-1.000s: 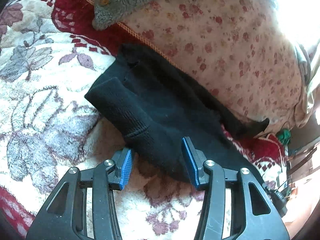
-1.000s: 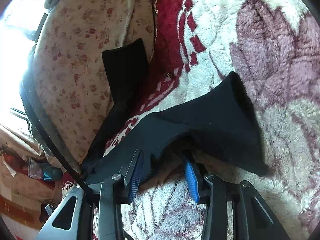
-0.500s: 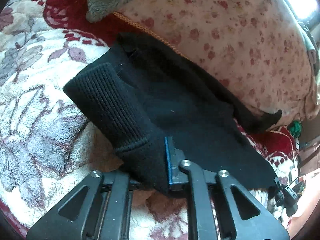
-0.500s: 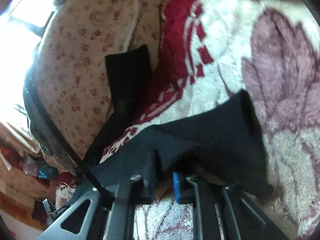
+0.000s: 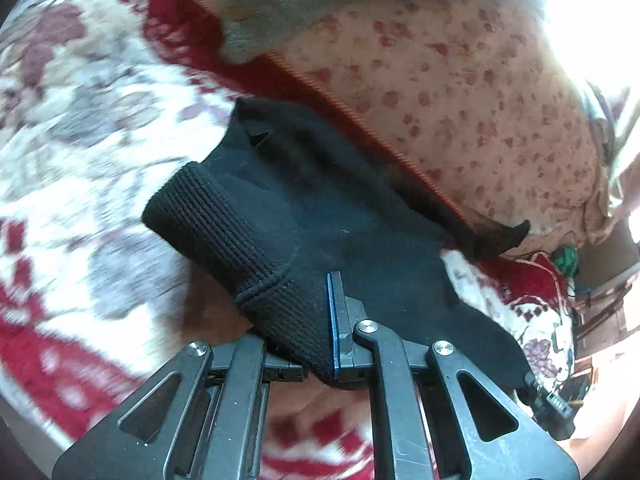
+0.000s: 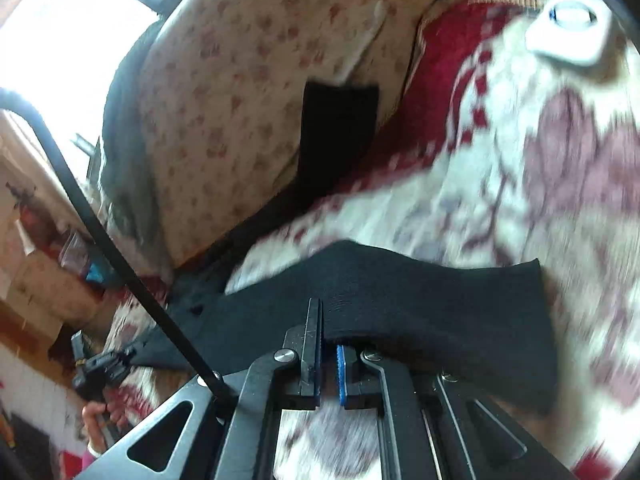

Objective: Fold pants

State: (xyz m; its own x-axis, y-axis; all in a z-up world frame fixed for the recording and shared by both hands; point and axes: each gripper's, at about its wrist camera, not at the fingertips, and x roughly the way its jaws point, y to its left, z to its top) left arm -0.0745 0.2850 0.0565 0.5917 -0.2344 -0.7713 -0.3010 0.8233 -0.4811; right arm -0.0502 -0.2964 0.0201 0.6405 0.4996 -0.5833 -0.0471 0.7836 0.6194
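Fleecy red-and-white floral blanket [image 5: 100, 128] covers the bed, beside a cream flower-print cushion [image 5: 460, 92]. Black knit pants [image 5: 340, 216] lie across the blanket, far leg up against the cushion. Left tongs [image 5: 316, 340] clamped on the ribbed cuff end. Right tongs [image 6: 328, 344] clamped on the pants' edge, fabric lifted.

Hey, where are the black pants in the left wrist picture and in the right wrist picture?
Left wrist: black pants fill the centre, ribbed cuff in the left gripper.
Right wrist: across the lower middle, pinched by the right gripper.
Shared landmark: the floral pillow beyond the far leg.
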